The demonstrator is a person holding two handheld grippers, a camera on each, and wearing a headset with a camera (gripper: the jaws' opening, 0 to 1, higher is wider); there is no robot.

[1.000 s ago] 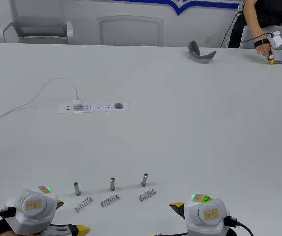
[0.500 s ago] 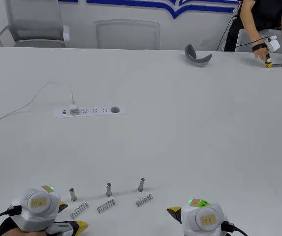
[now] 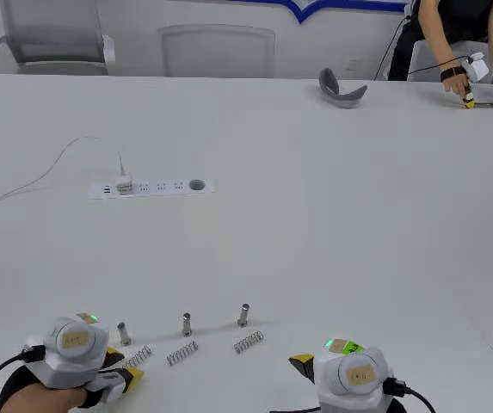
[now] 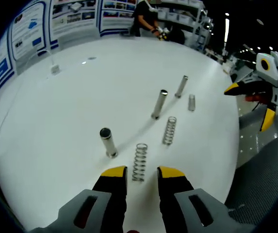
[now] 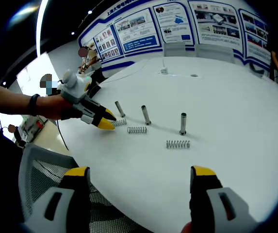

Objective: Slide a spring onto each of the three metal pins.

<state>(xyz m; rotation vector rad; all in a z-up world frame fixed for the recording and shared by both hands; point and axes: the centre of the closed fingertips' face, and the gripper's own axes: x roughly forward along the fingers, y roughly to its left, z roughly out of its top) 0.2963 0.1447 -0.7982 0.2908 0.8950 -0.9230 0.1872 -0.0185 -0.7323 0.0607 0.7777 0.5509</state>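
metal: three pins (image 3: pixel 187 323), three springs (image 3: pixel 181 353)

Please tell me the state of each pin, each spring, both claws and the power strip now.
Left pin: upright, bare.
Middle pin: upright, bare.
Right pin: upright, bare.
Left spring: lying flat beside its pin.
Middle spring: lying flat.
Right spring: lying flat.
Left claw: slightly open, left spring's end between its tips.
Right claw: wide open, empty.
Power strip: one plug inserted.

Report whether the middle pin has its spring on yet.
Not yet: the middle pin stands bare and upright, and a spring lies flat on the table beside it.
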